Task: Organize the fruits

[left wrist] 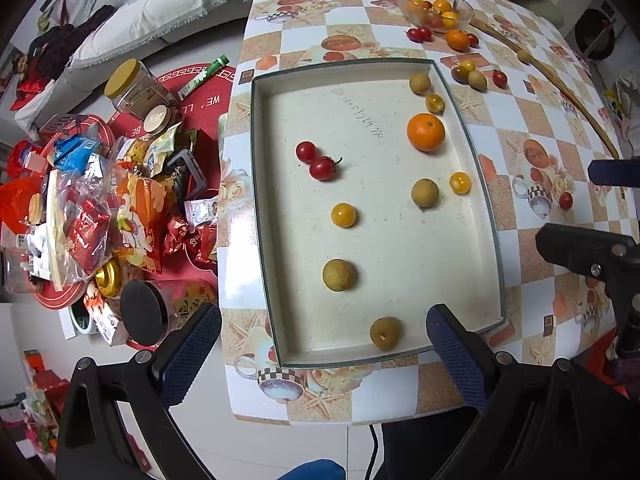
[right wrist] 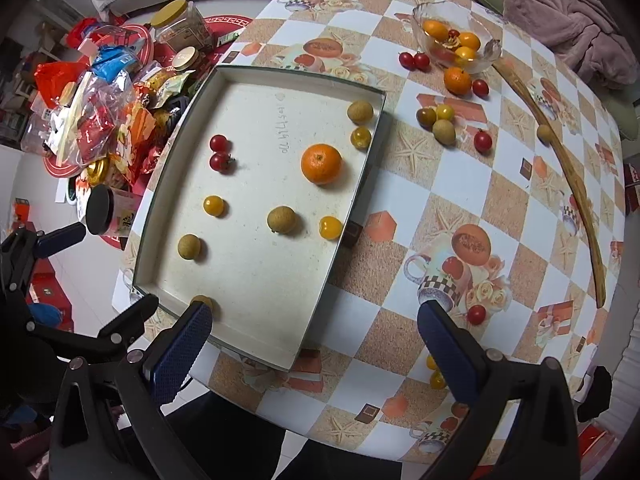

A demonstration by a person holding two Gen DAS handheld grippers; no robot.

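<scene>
While both grippers hang above the near edge of the table point(right wrist: 400, 216) with nothing between their pads, the fruit lies split between three places, which suggests a sorting job only partly done. The left gripper point(left wrist: 324, 344) is spread wide over the near end of the shallow white tray point(left wrist: 264, 208), and the right gripper point(right wrist: 316, 340) is likewise spread wide, poised over the tray's near right corner and the bare cloth beside it; neither touches any fruit. The tray holds the fruit loosely by kind, apparently on purpose: two red cherry tomatoes point(left wrist: 316, 160) touching each other towards its left side, a single mandarin point(left wrist: 425, 132) near the right wall, yellow cherry tomatoes such as the one mid-tray point(left wrist: 343, 215), and brownish longans, one point(left wrist: 385, 333) lying against the near wall just by the left gripper's right finger. At the far right corner of the table a glass bowl point(right wrist: 490, 54) holds several small oranges and at least one red tomato. More fruit lies loose on the cloth between bowl and tray: a second mandarin point(right wrist: 457, 80), a small cluster point(right wrist: 438, 120) of yellow and brownish pieces, and a lone red tomato point(right wrist: 476, 314) near the right gripper's right finger. That tomato, in my judgement, is the likeliest next pick. A long curved stick point(right wrist: 576, 200) lies along the right edge.
</scene>
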